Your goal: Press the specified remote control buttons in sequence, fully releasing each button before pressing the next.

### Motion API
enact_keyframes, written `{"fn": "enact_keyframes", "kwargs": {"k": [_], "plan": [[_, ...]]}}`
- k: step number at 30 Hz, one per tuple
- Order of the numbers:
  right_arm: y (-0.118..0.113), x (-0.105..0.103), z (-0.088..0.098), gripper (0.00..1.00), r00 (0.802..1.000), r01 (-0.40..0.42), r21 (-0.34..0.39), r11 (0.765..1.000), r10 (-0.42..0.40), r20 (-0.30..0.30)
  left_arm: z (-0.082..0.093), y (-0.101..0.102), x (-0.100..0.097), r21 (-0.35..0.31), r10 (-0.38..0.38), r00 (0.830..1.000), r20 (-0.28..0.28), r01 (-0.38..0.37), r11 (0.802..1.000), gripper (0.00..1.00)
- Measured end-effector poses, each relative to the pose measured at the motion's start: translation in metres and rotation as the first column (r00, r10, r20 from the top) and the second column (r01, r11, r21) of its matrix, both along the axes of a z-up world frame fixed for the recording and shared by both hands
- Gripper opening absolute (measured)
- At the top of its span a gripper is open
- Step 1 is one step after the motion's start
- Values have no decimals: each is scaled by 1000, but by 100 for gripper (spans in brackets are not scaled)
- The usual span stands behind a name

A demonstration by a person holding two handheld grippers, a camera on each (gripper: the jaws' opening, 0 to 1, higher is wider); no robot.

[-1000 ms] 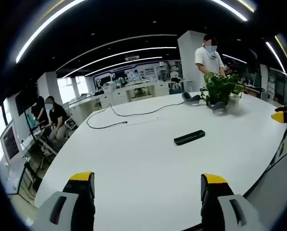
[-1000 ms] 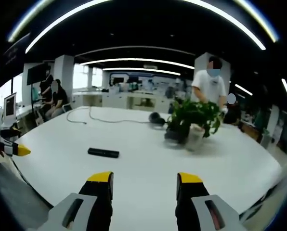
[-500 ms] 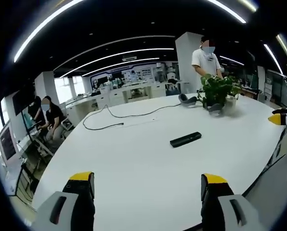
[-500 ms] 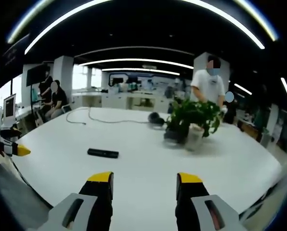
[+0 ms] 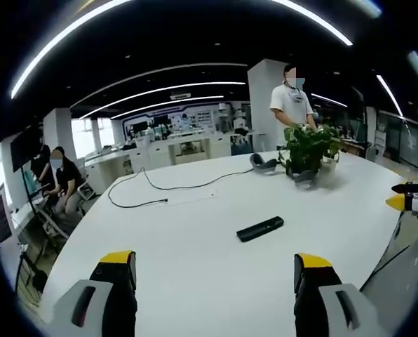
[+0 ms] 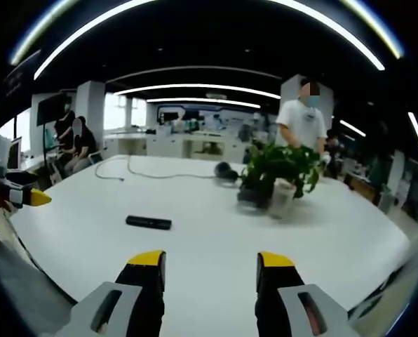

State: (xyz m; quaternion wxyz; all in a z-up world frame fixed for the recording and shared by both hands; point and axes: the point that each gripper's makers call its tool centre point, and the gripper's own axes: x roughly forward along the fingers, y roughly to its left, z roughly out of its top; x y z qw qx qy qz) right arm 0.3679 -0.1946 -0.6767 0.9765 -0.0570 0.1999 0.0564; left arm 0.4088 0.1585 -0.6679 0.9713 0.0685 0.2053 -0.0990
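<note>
While both tools gape wide, the remote [image 5: 260,228] lies alone, well apart from plant [image 5: 306,149] and cable [image 5: 160,188].

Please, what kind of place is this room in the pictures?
Most likely an open-plan office or lab. A large white table carries a black remote control, a potted plant and a loose cable; people sit at desks at the side, and long strip lights run across a dark ceiling.

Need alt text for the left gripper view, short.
A slim black remote control lies flat on a large white table, ahead of the left gripper, whose yellow-tipped jaws stand open and empty. Beyond it sit a leafy green potted plant and a loose black cable.
</note>
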Motion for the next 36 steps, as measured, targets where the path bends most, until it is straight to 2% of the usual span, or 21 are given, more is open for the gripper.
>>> {"fn": "enact_keyframes", "kwargs": {"k": [10, 17, 22, 29, 32, 36], "plan": [[-1, 0, -2, 49, 1000, 4, -5, 1000, -4, -10, 15, -28, 44, 23, -98, 995, 31, 97, 995, 97], [-3, 0, -4, 49, 1000, 13, -8, 1000, -13, -20, 13, -49, 69, 26, -161, 987, 26, 160, 987, 97], [-5, 1, -6, 49, 999, 20, -10, 1000, -21, -27, 9, -62, 88, 65, -237, 972, -1, 237, 969, 97], [-5, 1, -9, 49, 999, 20, -16, 1000, -21, -37, 7, -80, 111, 5, -312, 950, -26, 313, 950, 94], [-6, 1, -10, 49, 999, 22, -23, 999, -23, -45, 3, -86, 117, -14, -338, 940, -52, 338, 941, 91], [-7, 1, -10, 49, 999, 27, -23, 999, -28, -43, -12, -93, 128, -1, -384, 916, -112, 386, 922, 90]]}}
